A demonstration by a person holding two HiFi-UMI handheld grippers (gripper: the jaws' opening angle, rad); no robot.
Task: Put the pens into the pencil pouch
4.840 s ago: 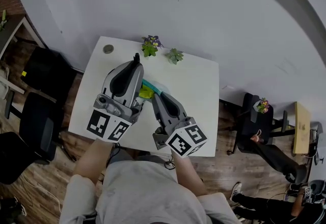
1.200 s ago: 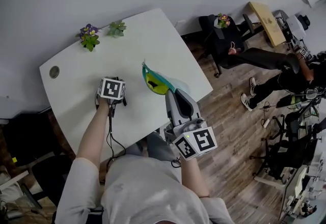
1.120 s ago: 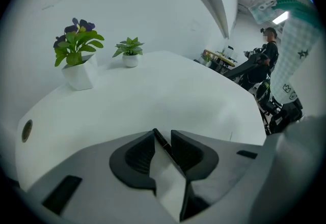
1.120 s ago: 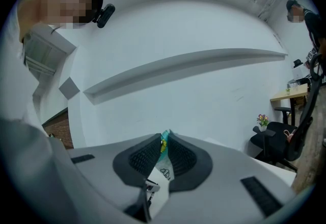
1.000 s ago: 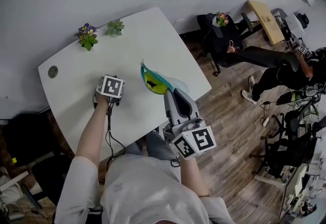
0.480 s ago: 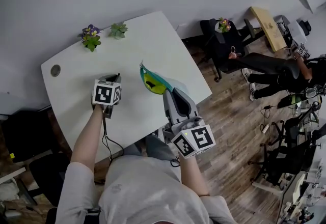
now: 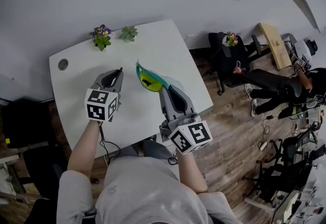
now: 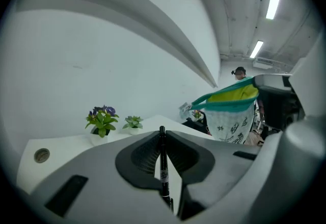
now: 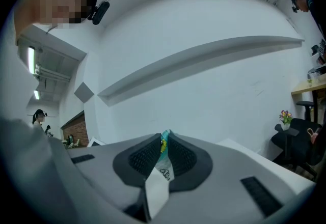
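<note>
1. The pen (image 8: 163,167) is thin and black, with a small pale label band partway along its barrel. It lies lengthwise between the pads of the left hand-held gripper (image 8: 162,134), and one end pokes just past the fingertips.
2. The jaws of the left hand-held gripper (image 7: 118,73) have just been closing and are clamped on the pen, which is carried in the air above the desk (image 7: 153,47).
3. The pencil pouch (image 7: 150,81) is seen with a teal rim, a yellow-green lining and a white outer side printed with small dark figures. Its mouth gapes open. It is held up in the air to the right of the pen, near it but apart from it.
4. The right hand-held gripper (image 7: 162,88) is clenched on one edge of the pencil pouch (image 9: 162,169). White printed fabric and a strip of teal are pinched between its pads.
5. The desk is white with rounded corners. A round grommet (image 7: 62,64) is set near its left corner.
6. A purple-flowered plant (image 7: 102,36) and a green plant (image 7: 129,33) are placed side by side at the far edge, against the wall.
7. A wooden floor (image 7: 229,116) and a dark chair (image 7: 229,60) are seen to the right of the desk.
</note>
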